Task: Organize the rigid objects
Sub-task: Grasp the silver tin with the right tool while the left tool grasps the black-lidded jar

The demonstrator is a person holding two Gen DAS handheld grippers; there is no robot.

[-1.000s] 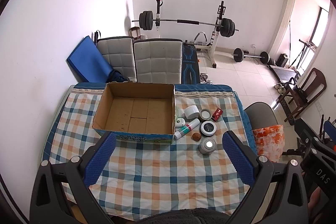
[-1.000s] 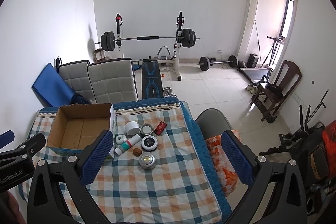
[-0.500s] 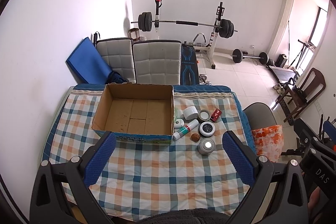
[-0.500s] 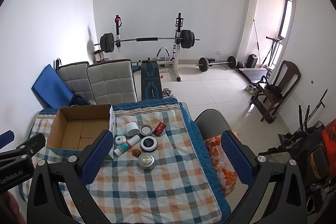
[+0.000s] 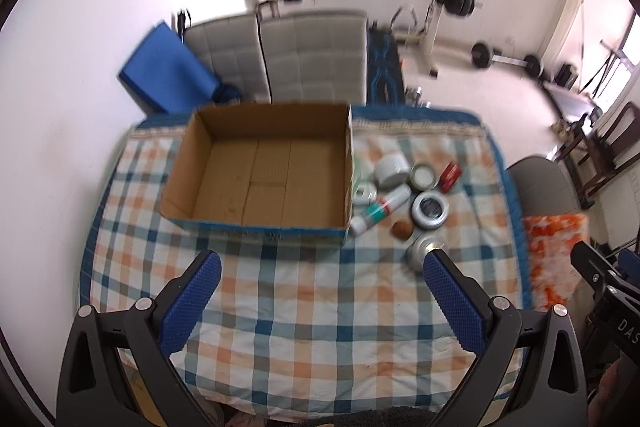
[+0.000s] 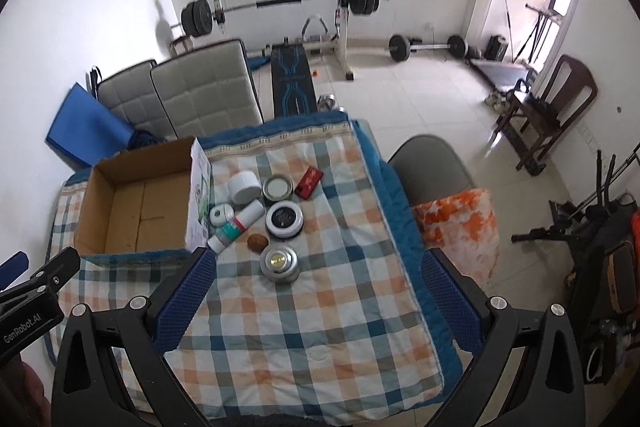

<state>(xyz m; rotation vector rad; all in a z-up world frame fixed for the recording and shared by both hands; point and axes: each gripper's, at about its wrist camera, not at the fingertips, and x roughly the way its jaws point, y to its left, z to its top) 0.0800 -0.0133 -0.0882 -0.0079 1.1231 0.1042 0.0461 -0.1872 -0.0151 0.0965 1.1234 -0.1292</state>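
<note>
An open, empty cardboard box point(image 5: 264, 179) point(image 6: 132, 203) sits on the checked tablecloth point(image 5: 304, 299). To its right lie several small items: a white jar point(image 6: 243, 187), a round tin lid point(image 6: 277, 187), a red packet point(image 6: 309, 182), a black-topped tin point(image 6: 284, 219), a white-and-green tube point(image 6: 236, 225), a brown nut point(image 6: 257, 242), a silver tin point(image 6: 279, 262) and a small white container point(image 6: 221, 215). My left gripper point(image 5: 320, 267) is open above the table's near half. My right gripper point(image 6: 318, 267) is open, above the silver tin's right side. Both are empty.
Two grey padded chairs point(image 5: 312, 55) stand behind the table, a blue mat point(image 5: 168, 75) leans on the wall. A grey chair with an orange cloth point(image 6: 456, 223) stands right of the table. A barbell rack point(image 6: 280, 7) is at the far wall.
Both grippers have dropped and moved forward toward the table; box and items look larger. Nothing on the table has moved. Both grippers stay open.
</note>
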